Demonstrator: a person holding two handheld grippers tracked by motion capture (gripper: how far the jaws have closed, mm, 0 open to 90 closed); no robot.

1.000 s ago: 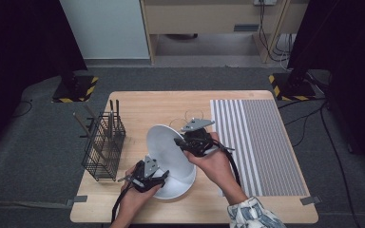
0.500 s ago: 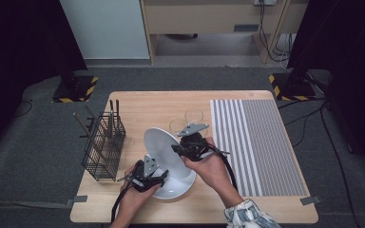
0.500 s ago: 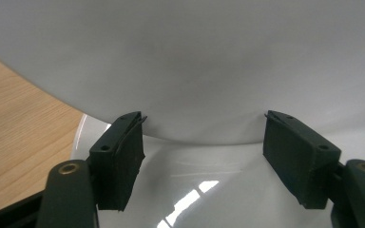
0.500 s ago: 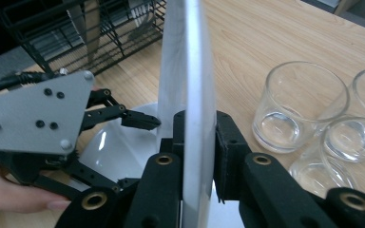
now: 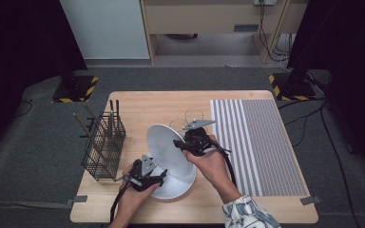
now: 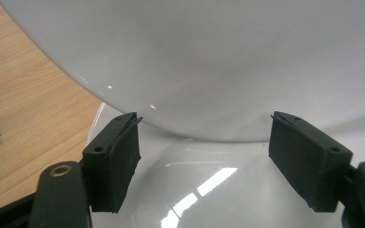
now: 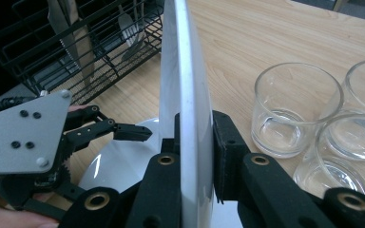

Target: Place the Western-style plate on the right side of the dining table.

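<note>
While the right gripper [image 7: 195, 147] clamps the rim of the upper plate [image 5: 168, 148] and holds it on edge, tilted over the lower plate [image 5: 177, 186] flat on the table [image 5: 171, 102], the left gripper [image 6: 204, 161] sits open, jaws apart over the lower plate. 3 glasses [image 7: 292, 109] stand beside it, wire basket [image 5: 104, 142] at left.
</note>
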